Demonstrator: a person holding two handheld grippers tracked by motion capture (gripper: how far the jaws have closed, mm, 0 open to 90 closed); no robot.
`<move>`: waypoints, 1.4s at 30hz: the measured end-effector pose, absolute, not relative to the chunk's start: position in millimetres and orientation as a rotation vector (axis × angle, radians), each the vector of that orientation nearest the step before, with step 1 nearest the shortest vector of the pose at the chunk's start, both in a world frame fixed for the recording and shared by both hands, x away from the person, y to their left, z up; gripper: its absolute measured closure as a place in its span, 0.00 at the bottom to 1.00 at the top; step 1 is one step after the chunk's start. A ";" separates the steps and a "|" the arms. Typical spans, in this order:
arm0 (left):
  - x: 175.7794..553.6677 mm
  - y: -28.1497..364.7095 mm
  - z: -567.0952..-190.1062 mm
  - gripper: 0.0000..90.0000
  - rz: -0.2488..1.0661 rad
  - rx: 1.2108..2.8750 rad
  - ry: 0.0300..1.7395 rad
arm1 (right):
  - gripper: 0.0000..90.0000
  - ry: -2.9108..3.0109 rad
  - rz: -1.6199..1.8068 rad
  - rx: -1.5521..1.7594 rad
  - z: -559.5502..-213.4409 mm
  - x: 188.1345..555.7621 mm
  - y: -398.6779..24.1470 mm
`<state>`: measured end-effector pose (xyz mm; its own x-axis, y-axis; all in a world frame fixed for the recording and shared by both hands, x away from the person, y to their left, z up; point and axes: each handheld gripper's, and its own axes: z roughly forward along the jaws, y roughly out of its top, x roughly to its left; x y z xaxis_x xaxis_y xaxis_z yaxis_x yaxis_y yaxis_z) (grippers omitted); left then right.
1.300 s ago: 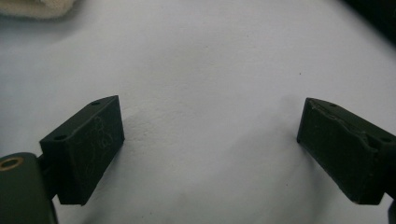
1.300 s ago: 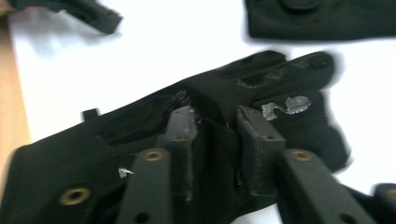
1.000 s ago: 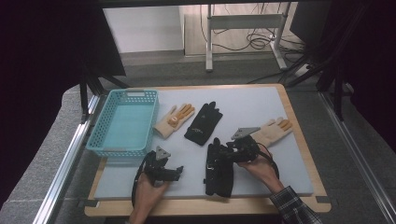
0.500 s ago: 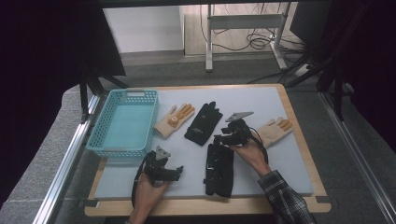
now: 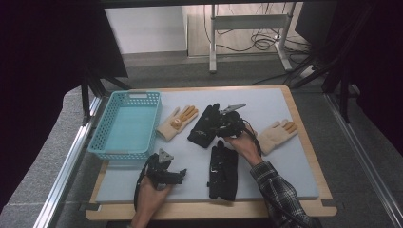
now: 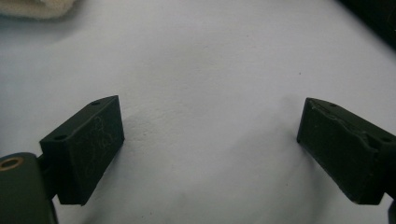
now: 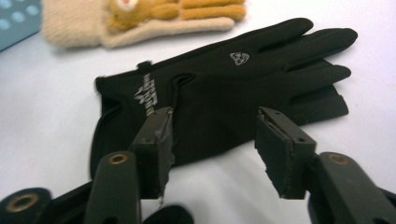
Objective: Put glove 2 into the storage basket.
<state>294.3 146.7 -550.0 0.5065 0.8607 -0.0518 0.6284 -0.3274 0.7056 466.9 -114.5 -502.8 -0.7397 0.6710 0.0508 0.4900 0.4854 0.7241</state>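
**Black glove just ahead of the right claw, grasp not yet made**

Black glove [image 7: 224, 88] lies flat on the tabletop [image 5: 294, 166] directly in front of the right claw [image 7: 212, 144], its cuff nearest the pads and its fingers pointing away. The jaws have just been opening and now stand apart with nothing between them; the glove's edge sits just beyond their tips. This looks like the approach to a pick-up. The next move calls for pushing the claw forward and down until the pads straddle the cuff, then closing on the fabric without catching the second black glove [image 5: 223, 171] lying closer to the person.

In the high view the right hand [image 5: 244, 142] reaches forward over that nearer glove, forearm angled towards the table's middle, claw pointing away and low. The left claw [image 6: 210, 140] rests open over bare tabletop, empty. Farther off beyond the black glove lies a cream glove [image 7: 130, 21], and past it the blue basket [image 5: 128, 126].
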 end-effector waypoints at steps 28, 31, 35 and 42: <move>294.2 146.5 -550.2 0.08 0.438 2.068 1.213 | 0.54 2.473 1.011 1.073 -527.0 502.6 -77.0; 294.3 146.4 -550.2 0.08 0.439 2.069 1.213 | 0.73 2.480 1.018 1.079 -524.7 501.2 -76.3; 294.2 146.5 -550.0 0.08 0.437 2.071 1.214 | 0.86 2.490 1.046 1.085 -524.5 500.3 -78.9; 294.3 146.5 -550.2 0.08 0.437 2.068 1.214 | 0.87 2.492 1.063 1.042 -510.4 494.7 -84.3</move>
